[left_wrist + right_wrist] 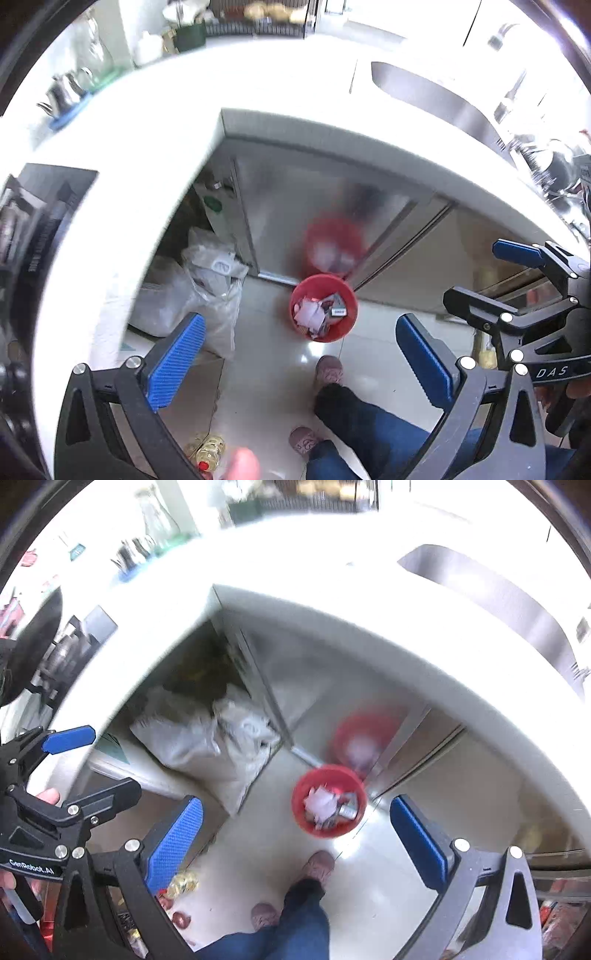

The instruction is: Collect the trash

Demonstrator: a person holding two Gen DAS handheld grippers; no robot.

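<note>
- Your left gripper (301, 363) points steeply down at the floor, jaws spread wide, nothing between its two blue pads (176, 361).
- Your right gripper (297, 845) is tilted down the same way; its jaws stand wide apart and empty too.
- One red trash bin (324, 307) stands on the pale floor, far below both grippers, filled with crumpled white paper and small packets. It sits just in front of the steel cabinet doors (314, 206), which carry its blurred red reflection.
- Your two feet in pink slippers (329, 370) stand on the near side of the bin, with the blue trouser legs (369, 432) closer still.
- Left of the bin, one white plastic sack (216, 291) slumps in the open space under the white countertop (280, 92).
- The countertop curves around above the bin; one steel sink (439, 99) is set into it, up and to the right of the bin.
- In the left wrist view your right gripper shows at the right edge, well right of the bin.
</note>
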